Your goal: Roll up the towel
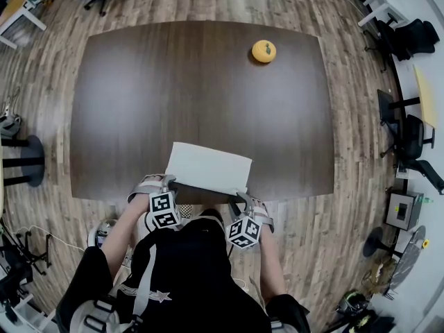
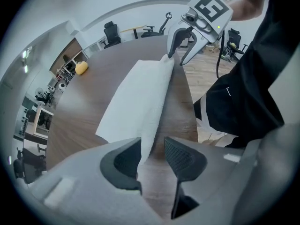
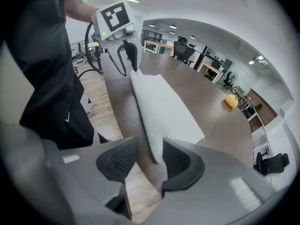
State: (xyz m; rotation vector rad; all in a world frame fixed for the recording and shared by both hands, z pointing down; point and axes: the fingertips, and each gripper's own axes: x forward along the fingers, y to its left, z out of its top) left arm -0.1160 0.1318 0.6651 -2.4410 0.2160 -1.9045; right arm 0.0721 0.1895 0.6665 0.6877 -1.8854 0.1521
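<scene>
A white towel lies folded flat on the dark wooden table, close to its front edge, and its near long edge looks thicker, turned over on itself. My left gripper stands at the towel's near left corner and my right gripper at its near right corner. In the left gripper view the jaws of the left gripper stand apart, with the towel just beyond them and no pad pressing on it. The right gripper is likewise open just off the towel. Each gripper view shows the other gripper at the towel's far end.
An orange fruit sits at the back right of the table. The table's front edge runs directly under both grippers, with the person's dark clothing behind them. Office chairs and desks stand on the wood floor around the table.
</scene>
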